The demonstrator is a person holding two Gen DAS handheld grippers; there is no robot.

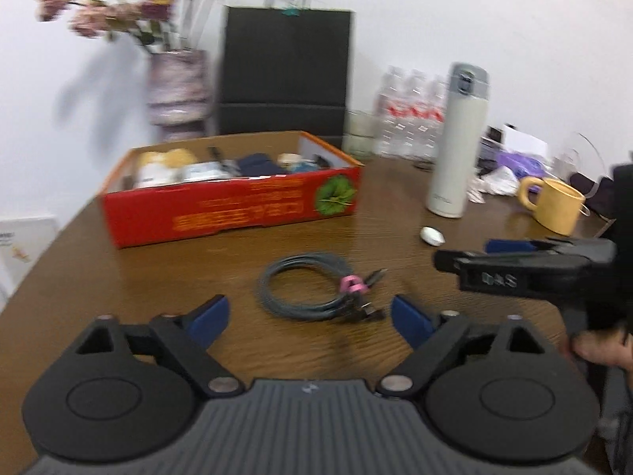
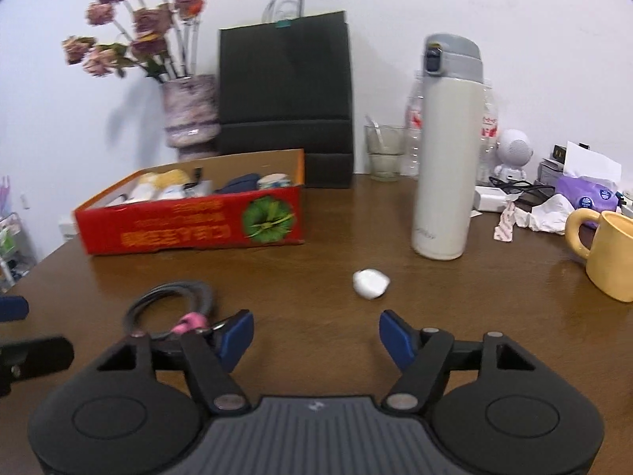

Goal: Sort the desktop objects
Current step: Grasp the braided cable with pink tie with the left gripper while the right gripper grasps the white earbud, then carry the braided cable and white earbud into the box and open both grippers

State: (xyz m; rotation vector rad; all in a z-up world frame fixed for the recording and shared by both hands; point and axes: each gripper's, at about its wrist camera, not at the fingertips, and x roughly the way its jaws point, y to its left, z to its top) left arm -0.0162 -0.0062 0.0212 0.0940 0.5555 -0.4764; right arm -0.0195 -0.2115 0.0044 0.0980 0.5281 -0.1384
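Coiled grey cable (image 1: 312,287), bound by a pink tie (image 1: 353,285), lies flat on the brown wooden table (image 1: 118,277) toward its near edge, just ahead of the left gripper (image 1: 308,318). That gripper's jaws stand apart, blue pads (image 1: 209,318) clear of the cable, nothing between them. The right gripper (image 2: 316,336) also has its jaws apart and empty over bare wood; the cable sits at its left pad, partly hidden behind it, contact not determinable. In the left wrist view the right gripper enters from the right edge, a hand (image 1: 601,350) under it.

A small white object (image 2: 370,283), type unclear, rests on the table mid-surface, beyond the right gripper. Behind it stands an upright white flask (image 2: 445,158) with grey lid. A yellow mug (image 2: 605,253) sits at the right edge.

A red open cardboard box (image 2: 190,225), holding assorted items, sits toward the left far side. Along the far edge, against a white wall: vase of dried pink flowers (image 2: 192,113), black paper bag (image 2: 285,95), glass tumbler (image 2: 384,154), clear plastic bottles (image 1: 411,111), a purple tissue pack (image 2: 587,194) and crumpled paper (image 2: 548,213) at the far right corner.
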